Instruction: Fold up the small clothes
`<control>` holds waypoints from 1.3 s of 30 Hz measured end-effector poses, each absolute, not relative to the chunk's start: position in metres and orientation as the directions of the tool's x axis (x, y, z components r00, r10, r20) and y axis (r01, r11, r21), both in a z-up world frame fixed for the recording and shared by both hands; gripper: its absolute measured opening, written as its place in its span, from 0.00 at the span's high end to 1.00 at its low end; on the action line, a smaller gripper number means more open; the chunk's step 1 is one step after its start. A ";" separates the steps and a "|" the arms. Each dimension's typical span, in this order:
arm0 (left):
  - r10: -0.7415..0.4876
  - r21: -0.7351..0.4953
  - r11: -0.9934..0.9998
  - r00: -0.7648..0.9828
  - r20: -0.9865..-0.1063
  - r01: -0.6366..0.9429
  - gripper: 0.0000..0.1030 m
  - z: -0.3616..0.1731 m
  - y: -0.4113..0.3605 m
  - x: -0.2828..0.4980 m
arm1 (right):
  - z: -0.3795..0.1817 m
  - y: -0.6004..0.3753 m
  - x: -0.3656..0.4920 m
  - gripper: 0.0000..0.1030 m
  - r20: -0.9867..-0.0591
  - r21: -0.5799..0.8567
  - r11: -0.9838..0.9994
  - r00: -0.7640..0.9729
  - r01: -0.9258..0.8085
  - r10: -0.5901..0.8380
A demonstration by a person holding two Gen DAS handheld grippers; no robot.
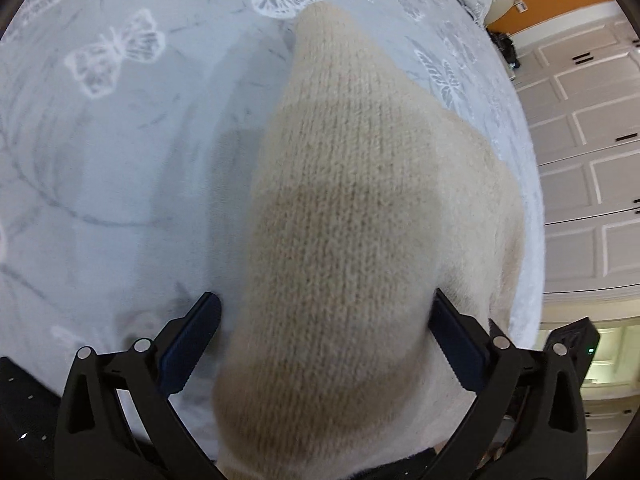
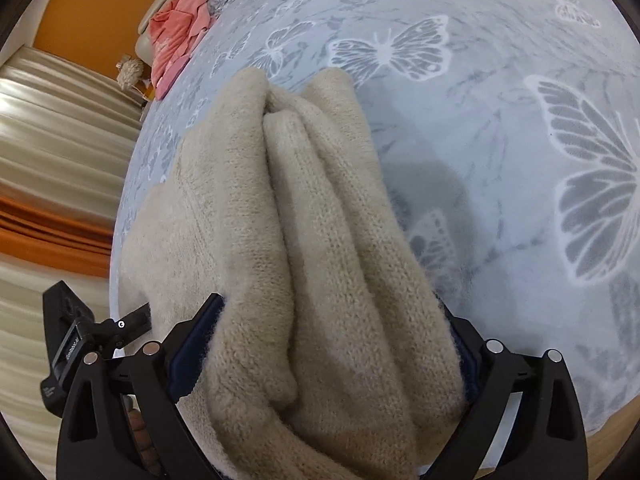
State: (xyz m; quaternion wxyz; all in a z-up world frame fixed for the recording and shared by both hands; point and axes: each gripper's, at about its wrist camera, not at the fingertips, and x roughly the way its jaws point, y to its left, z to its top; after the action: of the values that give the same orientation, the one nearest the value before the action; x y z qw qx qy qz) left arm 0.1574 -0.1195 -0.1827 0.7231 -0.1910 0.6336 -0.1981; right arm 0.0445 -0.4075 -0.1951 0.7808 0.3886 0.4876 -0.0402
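Left wrist view looks down on a cream knitted garment (image 1: 352,208) lying on a pale blue-grey bedspread (image 1: 120,168) printed with white butterflies. The knit is a plain, slightly fuzzy stitch with fine vertical ribs of loops, and in this view it forms one smooth, rounded mound that narrows to a blunt point at the far end. Its near end runs back between the two fingers of the left hand-held gripper (image 1: 326,340), whose jaws stand spread wide. The left dark blue pad (image 1: 192,344) is clear of the cloth, while the right pad sits against the garment's edge; nothing is pinched.

From the right wrist view the same garment (image 2: 320,240) shows its layers: several thick folds lie side by side, with rounded folded edges meeting at the far end and a flatter panel with a faint seam line spreading off to the left. The wool looks soft and hairy along the edges. The right hand-held gripper (image 2: 324,344) is also spread wide, with the bundle of folds filling the gap between its fingers and fuzz brushing both pads, though they do not squeeze it.

Farther up the bed lies a crumpled pink cloth (image 2: 180,36). White panelled cupboards (image 1: 592,160) stand beyond the bed's edge.
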 end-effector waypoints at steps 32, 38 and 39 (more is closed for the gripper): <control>-0.400 -0.182 0.872 0.447 -0.800 0.455 0.56 0.053 -0.102 0.002 | 0.024 -0.310 -0.103 0.65 -0.607 0.511 0.843 0.764 0.168 0.216; -0.412 -0.155 0.872 0.527 -0.743 0.464 0.55 0.090 -0.083 -0.016 | 0.063 -0.288 -0.119 0.65 -0.551 0.456 0.883 0.814 0.110 0.183; -0.414 -0.151 0.872 0.539 -0.734 0.465 0.55 0.094 -0.081 -0.018 | 0.068 -0.285 -0.119 0.65 -0.542 0.449 0.887 0.821 0.104 0.178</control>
State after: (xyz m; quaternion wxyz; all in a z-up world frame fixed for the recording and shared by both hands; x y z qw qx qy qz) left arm -0.0178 -0.0807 0.0945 0.8766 0.0311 0.4095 -0.2509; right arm -0.1190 -0.2851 0.0679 0.9245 0.2363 0.2982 0.0201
